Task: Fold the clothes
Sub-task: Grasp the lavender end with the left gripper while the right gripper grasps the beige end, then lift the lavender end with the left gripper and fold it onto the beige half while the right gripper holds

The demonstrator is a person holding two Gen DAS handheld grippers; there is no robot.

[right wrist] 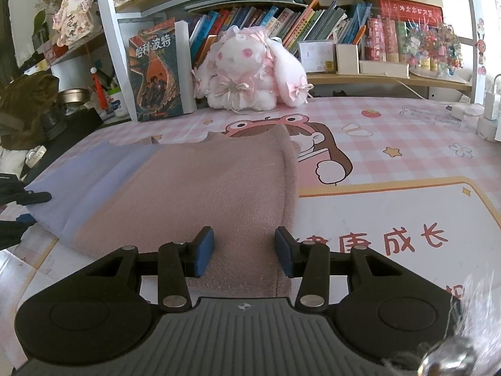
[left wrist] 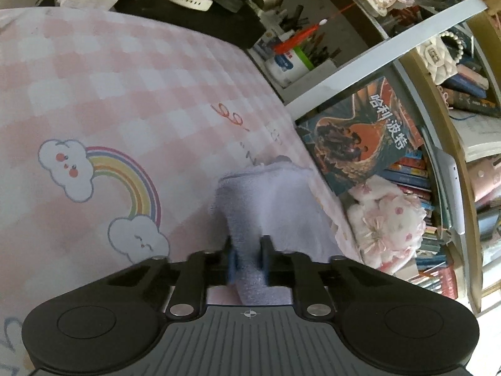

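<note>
A fuzzy pink cloth (right wrist: 203,194) lies flat on the pink checked table mat (right wrist: 391,156), and a lavender cloth (right wrist: 94,181) spreads out from under its left side. My right gripper (right wrist: 244,250) hovers over the pink cloth's near edge, open, its blue pads apart with the cloth below them. My left gripper (left wrist: 247,260) is shut on a bunched fold of the lavender cloth (left wrist: 266,200), lifted a little off the mat (left wrist: 109,94). In the right wrist view the left gripper (right wrist: 28,208) shows at the far left edge, at the lavender cloth's corner.
A white and pink plush rabbit (right wrist: 250,75) and an upright book (right wrist: 159,69) stand at the table's back edge below crowded bookshelves (right wrist: 313,25). A charger and cable (right wrist: 491,103) sit at the back right. Dark clutter and cups (right wrist: 47,109) crowd the left end.
</note>
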